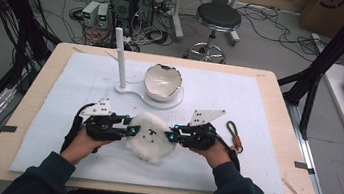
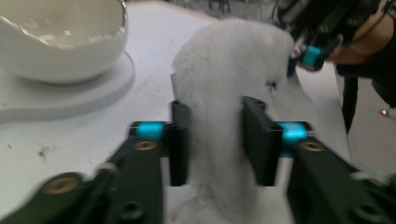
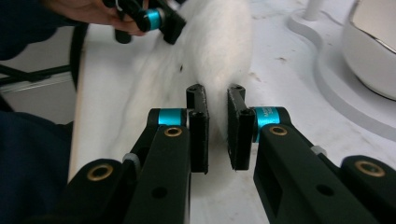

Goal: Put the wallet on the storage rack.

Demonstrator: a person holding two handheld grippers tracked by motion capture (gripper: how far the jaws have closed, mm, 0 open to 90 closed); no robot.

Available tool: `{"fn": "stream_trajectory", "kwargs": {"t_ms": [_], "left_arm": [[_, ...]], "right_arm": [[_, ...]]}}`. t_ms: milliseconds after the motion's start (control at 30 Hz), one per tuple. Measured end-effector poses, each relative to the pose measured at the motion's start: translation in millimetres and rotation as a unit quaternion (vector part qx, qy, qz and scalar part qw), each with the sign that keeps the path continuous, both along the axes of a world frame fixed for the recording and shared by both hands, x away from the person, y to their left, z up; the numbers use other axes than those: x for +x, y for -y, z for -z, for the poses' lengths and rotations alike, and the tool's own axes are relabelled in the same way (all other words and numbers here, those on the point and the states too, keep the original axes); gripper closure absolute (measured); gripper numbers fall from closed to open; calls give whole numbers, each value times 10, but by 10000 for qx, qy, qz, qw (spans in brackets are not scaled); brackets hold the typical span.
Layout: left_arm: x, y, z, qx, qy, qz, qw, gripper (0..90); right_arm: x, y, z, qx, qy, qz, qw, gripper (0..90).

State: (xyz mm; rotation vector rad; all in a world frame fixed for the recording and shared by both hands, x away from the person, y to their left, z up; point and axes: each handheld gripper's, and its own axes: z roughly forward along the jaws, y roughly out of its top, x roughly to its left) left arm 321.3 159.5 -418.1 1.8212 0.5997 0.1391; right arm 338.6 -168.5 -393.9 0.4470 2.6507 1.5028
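Risk: left tongs [image 2: 217, 140] and right tongs [image 3: 218, 128] both clamped on fluffy white plush [image 1: 150, 137], bowl [image 1: 163, 82] at 12 o'clock — thin fur pinches may slip.

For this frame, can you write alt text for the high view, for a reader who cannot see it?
A person at a table grips a fluffy white plush toy from both sides, with the left gripper and the right gripper each closed on one edge of it. Behind the toy, a white bowl sits on a white stand with an upright post.
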Motion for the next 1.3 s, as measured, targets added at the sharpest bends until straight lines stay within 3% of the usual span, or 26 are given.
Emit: {"fn": "stream_trajectory", "kwargs": {"t_ms": [67,133,233,300,367,467,533,600,633,700,733,767,800,833,867,900,933,967,1033,1067,1133,1200,1233,1267,1300], "left_arm": [[0,7,3,11,-96,20,10000,742],[-10,8,-17,-4,-58,47,10000,762],[-29,-36,-97,-264,218,-153,9993,788],[-40,-87,-128,-487,385,-347,9975,791],[-41,-145,-157,-743,470,-477,9950,792],[-57,-173,-172,-987,570,-586,9917,793],[-67,-166,-180,-1120,600,-598,9901,794],[-67,-158,-177,-1105,590,-548,9906,793],[-70,-140,-160,-924,594,-541,9925,793],[-55,-127,-126,-665,456,-515,9954,792],[-55,-127,-126,-665,456,-515,9954,792],[-47,-90,-82,-488,272,-415,9976,790],[-47,-90,-82,-488,272,-415,9976,788],[-46,-36,-49,-240,150,-271,9992,786],[-46,-36,-49,-240,150,-271,9992,783],[-48,9,-24,-3,113,-168,9998,776],[-48,9,-24,-3,113,-168,9998,754],[-37,21,-16,128,104,-208,9996,704],[-22,3,-40,98,151,-379,9991,539],[-22,3,-40,98,151,-379,9991,498],[-22,-57,-108,-28,504,-605,9969,431],[-26,-106,-147,-206,651,-710,9951,421],[-26,-106,-147,-206,651,-710,9951,420],[-26,-124,-160,-342,660,-690,9948,421],[-21,-115,-151,-299,607,-587,9960,444]], "right_arm": [[23,18,2,22,83,110,9999,819],[22,18,1,16,81,155,9998,818],[63,44,31,230,-131,615,9978,672],[87,77,57,318,-344,894,9949,515],[118,93,104,354,-561,1069,9921,453],[134,38,185,351,-928,965,9904,414],[136,-31,230,252,-1093,809,9904,449],[119,-68,223,249,-1111,614,9916,702],[100,-68,195,258,-948,641,9931,739],[102,-8,142,430,-829,771,9926,762],[111,41,120,582,-828,849,9912,770],[120,86,99,751,-806,920,9896,776],[124,126,78,889,-770,982,9882,782],[118,153,58,977,-699,1031,9874,788],[118,153,58,977,-699,1031,9874,788],[104,187,24,1037,-508,1080,9874,797],[95,194,11,1015,-398,1107,9879,800],[92,202,1,982,-316,1109,9885,802],[96,216,-7,963,-290,1033,9896,804],[91,214,-9,934,-263,1015,9901,804],[87,203,-14,837,-211,855,9926,804],[78,174,-18,680,-166,688,9952,804],[78,174,-18,680,-166,688,9952,804],[69,131,-9,542,-171,542,9969,804],[63,108,-5,538,-207,452,9973,803]]}}
